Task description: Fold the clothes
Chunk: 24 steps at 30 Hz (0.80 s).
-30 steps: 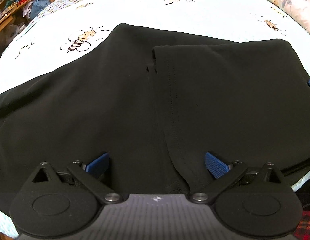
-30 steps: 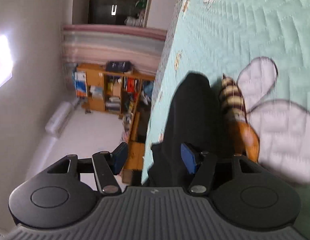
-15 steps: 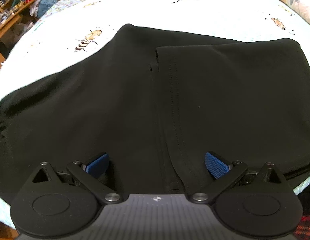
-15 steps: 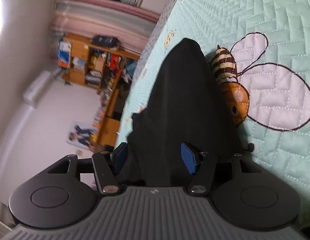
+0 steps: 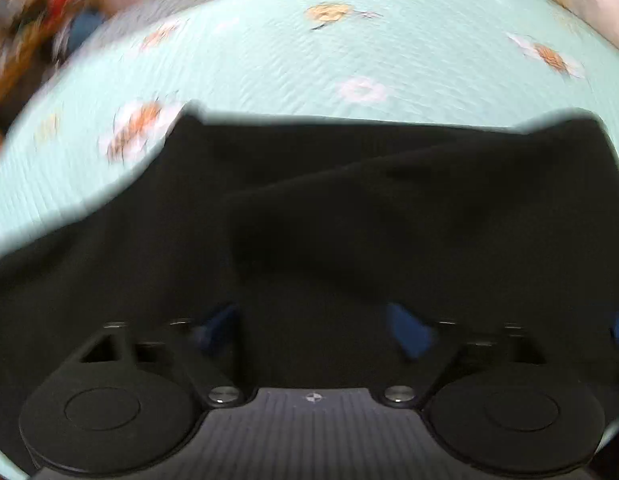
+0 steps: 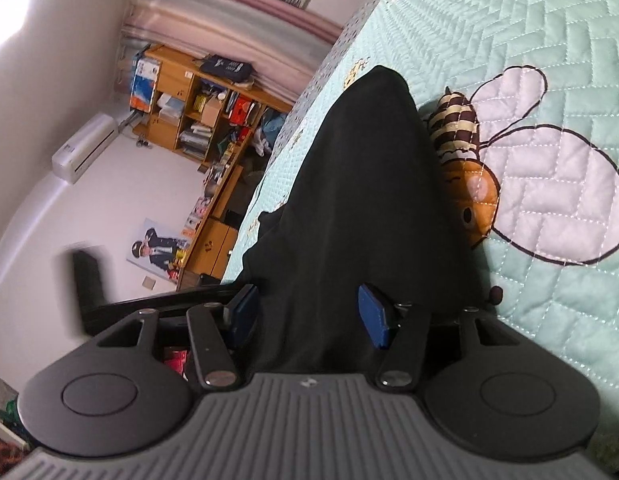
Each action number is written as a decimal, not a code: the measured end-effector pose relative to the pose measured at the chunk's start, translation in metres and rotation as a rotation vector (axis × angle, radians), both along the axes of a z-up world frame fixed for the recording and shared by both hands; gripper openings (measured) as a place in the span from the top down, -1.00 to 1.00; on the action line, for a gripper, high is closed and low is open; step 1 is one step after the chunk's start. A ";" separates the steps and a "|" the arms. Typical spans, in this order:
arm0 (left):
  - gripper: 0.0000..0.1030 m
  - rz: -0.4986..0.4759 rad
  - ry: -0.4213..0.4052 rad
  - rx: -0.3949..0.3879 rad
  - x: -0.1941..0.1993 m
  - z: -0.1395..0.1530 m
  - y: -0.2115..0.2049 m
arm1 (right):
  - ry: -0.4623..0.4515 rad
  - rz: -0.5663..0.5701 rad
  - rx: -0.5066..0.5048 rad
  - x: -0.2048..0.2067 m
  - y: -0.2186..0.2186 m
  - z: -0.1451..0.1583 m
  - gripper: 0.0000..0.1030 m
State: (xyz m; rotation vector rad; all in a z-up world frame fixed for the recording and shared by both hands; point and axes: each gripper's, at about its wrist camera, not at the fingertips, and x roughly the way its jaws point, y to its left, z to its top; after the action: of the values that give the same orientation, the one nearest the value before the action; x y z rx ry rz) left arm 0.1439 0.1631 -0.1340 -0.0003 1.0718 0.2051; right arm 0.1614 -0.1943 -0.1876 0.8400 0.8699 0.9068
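**Quilted bed with a black garment spread on it**

The bed [image 5: 389,52] is covered by a pale mint quilt stitched in a herringbone pattern and printed with cartoon bees. In the left wrist view, which is blurred, the quilt fills the upper half of the frame. A black garment [image 5: 309,208] lies directly on it across the middle and lower part, one layer folded over another. In the right wrist view the garment runs up the centre, just beside a large printed bee [image 6: 469,160] at right.
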 end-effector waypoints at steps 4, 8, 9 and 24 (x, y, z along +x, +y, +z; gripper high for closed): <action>-0.96 0.010 -0.004 -0.024 -0.006 0.000 0.018 | 0.009 0.079 0.030 0.022 -0.003 0.020 -0.15; -0.99 0.026 -0.005 -0.059 -0.012 0.000 0.020 | -0.017 0.070 0.167 0.073 0.005 0.040 -0.14; -0.99 0.023 -0.005 -0.058 -0.012 0.000 0.021 | 0.007 0.085 0.173 0.089 0.013 0.037 -0.14; -0.99 0.012 -0.016 -0.089 -0.019 -0.001 0.024 | 0.100 0.017 -0.127 0.173 0.048 0.002 1.00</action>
State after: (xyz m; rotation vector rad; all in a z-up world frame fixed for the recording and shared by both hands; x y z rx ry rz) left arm 0.1245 0.1875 -0.1350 -0.0879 1.0646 0.1680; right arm 0.3342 -0.1464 -0.1853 0.7739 1.0118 0.8210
